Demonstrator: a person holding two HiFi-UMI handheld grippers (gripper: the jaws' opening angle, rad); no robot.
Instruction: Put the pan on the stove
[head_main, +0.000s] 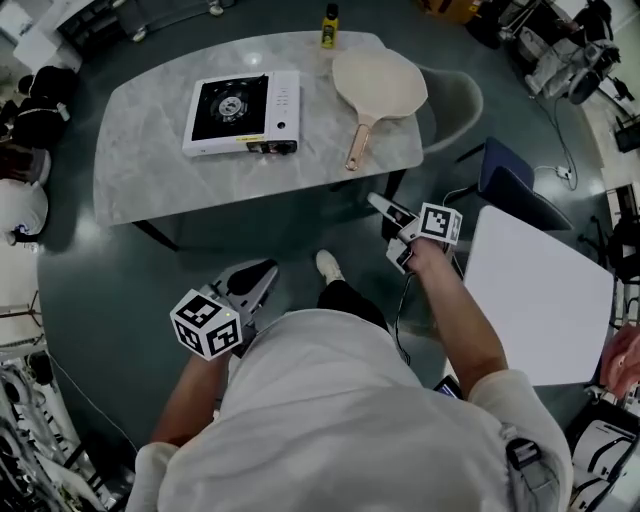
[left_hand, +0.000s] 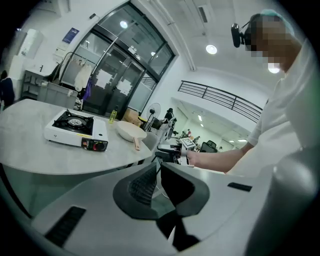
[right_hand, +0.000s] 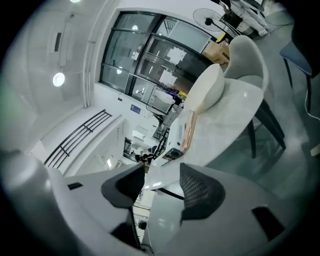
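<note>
Both arms are tucked in low at the bottom of the head view and well back from the counter, with open floor between: the left tongs at lower left are closed with nothing in them, and the right tongs at centre right stand apart and empty. The pan lies at the counter's upper-right end, just beside the stove but apart from it. Its long axis runs top to bottom, and its handle points down the frame towards the near edge.
</note>
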